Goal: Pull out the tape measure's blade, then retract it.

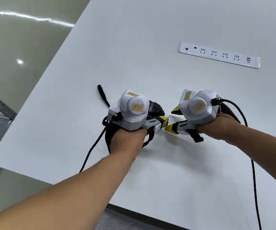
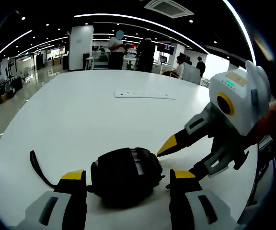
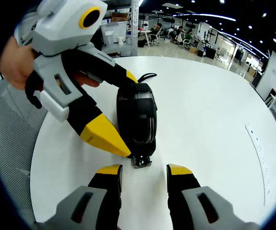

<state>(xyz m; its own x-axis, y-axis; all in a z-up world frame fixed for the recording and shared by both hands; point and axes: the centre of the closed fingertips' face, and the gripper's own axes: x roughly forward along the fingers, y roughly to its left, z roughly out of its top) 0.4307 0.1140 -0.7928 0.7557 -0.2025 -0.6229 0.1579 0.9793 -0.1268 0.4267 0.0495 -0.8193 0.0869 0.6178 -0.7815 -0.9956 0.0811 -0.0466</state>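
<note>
A black tape measure (image 2: 123, 175) lies on the white table (image 1: 143, 43), and my left gripper (image 2: 127, 175) is shut on its body, one yellow-tipped jaw on each side. In the right gripper view the tape measure (image 3: 137, 117) points its metal blade hook (image 3: 142, 163) at my right gripper (image 3: 144, 170), which is open with the hook just ahead of its fingertips. From the head view the tape measure (image 1: 156, 109) sits between the left gripper (image 1: 158, 116) and the right gripper (image 1: 172, 120), tips almost touching. A black wrist strap (image 2: 37, 167) trails from the case.
A white power strip (image 1: 219, 54) lies at the far right of the table. Black cables (image 1: 92, 151) run from both grippers toward the near table edge. The table's left edge (image 1: 37, 96) drops to the floor. People stand beyond the table in the left gripper view.
</note>
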